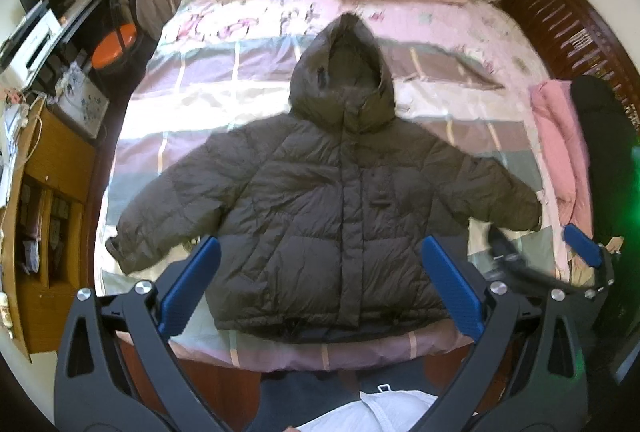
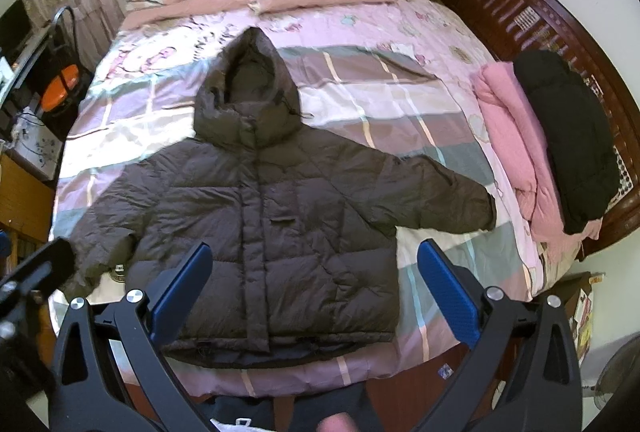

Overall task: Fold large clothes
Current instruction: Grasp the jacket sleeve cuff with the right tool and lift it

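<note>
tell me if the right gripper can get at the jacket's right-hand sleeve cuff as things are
Probably yes. The right gripper hangs open above the jacket, and the sleeve cuff lies flat on the bedspread with nothing on top. The pink and black folded clothes sit farther right, apart from it.

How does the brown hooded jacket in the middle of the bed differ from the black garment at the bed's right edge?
The brown jacket lies spread flat, sleeves out and hood extended; the black garment is bundled compactly. The brown jacket rests directly on the bedspread; the black one sits on a pink folded item. Both look like puffy outerwear, and neither tool touches them.
</note>
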Available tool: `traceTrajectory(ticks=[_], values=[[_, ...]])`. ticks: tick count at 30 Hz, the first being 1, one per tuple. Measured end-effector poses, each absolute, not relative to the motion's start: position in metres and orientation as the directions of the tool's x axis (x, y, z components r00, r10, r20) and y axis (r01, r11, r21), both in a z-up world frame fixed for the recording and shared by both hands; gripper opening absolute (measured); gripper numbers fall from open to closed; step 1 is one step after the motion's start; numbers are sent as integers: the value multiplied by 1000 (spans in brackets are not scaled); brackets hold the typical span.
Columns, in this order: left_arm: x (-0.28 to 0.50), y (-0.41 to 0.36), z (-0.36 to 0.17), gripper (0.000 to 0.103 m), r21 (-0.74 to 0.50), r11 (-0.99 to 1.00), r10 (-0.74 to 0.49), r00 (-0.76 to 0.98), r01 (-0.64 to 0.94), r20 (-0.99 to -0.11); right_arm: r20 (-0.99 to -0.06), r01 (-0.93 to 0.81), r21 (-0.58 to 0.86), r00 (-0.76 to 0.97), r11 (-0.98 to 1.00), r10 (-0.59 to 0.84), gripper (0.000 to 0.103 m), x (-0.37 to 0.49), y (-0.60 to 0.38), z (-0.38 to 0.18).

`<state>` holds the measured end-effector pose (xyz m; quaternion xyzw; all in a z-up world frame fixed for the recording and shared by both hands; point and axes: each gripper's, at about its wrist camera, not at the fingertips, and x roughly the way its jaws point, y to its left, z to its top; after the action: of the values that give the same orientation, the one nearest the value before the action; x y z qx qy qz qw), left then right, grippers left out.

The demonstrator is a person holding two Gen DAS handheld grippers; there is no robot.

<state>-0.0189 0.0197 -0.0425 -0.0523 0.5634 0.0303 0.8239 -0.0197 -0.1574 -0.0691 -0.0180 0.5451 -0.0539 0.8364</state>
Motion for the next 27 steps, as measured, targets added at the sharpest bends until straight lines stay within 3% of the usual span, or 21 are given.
traceTrajectory(ticks=[10, 18, 21, 24, 27], values=[[3, -5, -150, 101, -136, 978, -115, 137, -158, -984, -974, 471, 93, 227, 877, -19, 102, -11, -361, -170], [57, -140, -250, 101, -66, 996, -62, 63, -60, -996, -963, 758, 266, 232, 596, 134, 102, -6, -563, -310], [83, -204, -296, 101, -5, 1000, -4, 45, -17, -999, -967, 812, 254, 195, 525, 165, 102, 9, -629, -371], [110, -250, -343, 101, -42, 996, -41, 15, -77, -999, -908, 833, 393, 285, 391, 306, 102, 20, -681, -434], [130, -280, -381, 101, -79, 986, -80, 3, -148, -997, -874, 834, 448, 332, 322, 355, 102, 31, -705, -468]])
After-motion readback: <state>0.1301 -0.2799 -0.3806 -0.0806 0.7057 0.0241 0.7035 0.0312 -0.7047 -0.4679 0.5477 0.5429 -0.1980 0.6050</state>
